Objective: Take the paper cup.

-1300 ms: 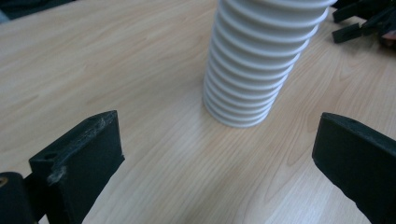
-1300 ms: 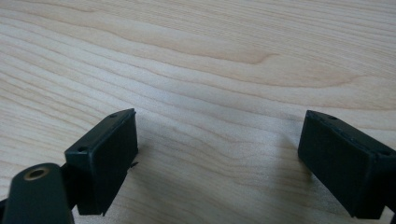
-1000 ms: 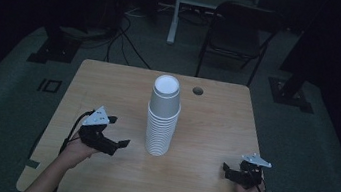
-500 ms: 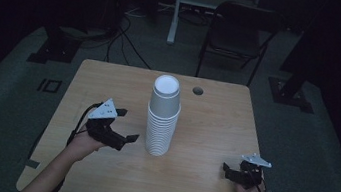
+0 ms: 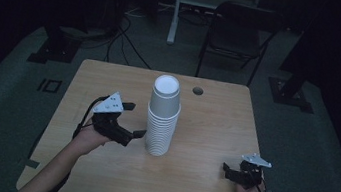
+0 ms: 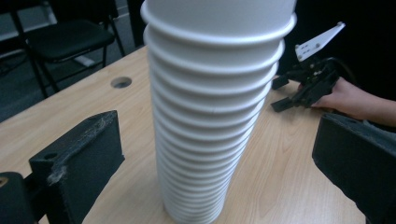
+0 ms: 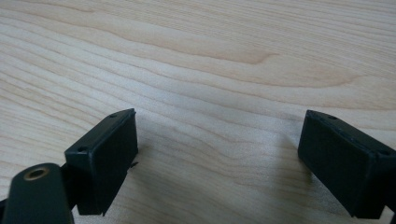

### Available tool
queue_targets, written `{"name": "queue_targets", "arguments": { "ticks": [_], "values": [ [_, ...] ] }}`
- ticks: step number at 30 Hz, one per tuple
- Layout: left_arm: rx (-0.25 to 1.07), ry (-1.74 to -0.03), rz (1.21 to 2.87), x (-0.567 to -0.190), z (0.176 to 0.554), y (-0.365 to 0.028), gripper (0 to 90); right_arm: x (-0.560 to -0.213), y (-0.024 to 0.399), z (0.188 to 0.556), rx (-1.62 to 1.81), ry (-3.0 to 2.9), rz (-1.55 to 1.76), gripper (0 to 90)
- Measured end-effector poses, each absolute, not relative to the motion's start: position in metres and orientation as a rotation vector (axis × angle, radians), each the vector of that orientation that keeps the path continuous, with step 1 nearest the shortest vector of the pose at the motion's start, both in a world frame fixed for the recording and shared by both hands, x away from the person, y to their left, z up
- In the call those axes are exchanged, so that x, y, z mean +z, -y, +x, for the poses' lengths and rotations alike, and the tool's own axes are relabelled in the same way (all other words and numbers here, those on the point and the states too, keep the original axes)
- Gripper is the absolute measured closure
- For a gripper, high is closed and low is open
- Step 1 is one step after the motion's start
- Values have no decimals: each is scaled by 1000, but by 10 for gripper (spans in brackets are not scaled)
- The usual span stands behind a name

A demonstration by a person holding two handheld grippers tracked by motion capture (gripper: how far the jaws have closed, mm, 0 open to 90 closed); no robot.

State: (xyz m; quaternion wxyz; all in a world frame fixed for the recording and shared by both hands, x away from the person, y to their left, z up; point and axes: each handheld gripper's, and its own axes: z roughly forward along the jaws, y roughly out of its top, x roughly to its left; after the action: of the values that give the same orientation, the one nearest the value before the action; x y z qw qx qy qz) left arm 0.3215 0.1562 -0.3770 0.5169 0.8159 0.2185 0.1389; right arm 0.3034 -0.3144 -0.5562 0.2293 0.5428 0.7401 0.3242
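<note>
High view: left gripper (image 5: pixel 134 119) gaping wide, just beside the stack of paper cups (image 5: pixel 162 120) at the table (image 5: pixel 214 132) centre — light, thin-walled, likely crushable and tippy; best pinched gently near a rim. Right gripper (image 5: pixel 229 170) — spread wide, empty, resting well apart at the near right edge.

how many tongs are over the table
2. The left tongs sit open beside the stack of white cups, left of it. The right tongs rest open near the table's front right corner.
</note>
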Motion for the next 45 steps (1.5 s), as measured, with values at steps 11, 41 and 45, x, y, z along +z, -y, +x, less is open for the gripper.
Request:
{"name": "queue_targets", "arguments": {
  "ticks": [11,41,45],
  "values": [
    [325,-499,1943,-365,331,-141,20,-556,314,303,892,-2037,1494,113],
    [276,-473,1973,-369,360,-109,42,-556,314,303,894,-2037,1492,113],
    [265,-475,1951,-372,362,-108,43,-556,314,303,894,-2038,1492,113]
  ]
}}
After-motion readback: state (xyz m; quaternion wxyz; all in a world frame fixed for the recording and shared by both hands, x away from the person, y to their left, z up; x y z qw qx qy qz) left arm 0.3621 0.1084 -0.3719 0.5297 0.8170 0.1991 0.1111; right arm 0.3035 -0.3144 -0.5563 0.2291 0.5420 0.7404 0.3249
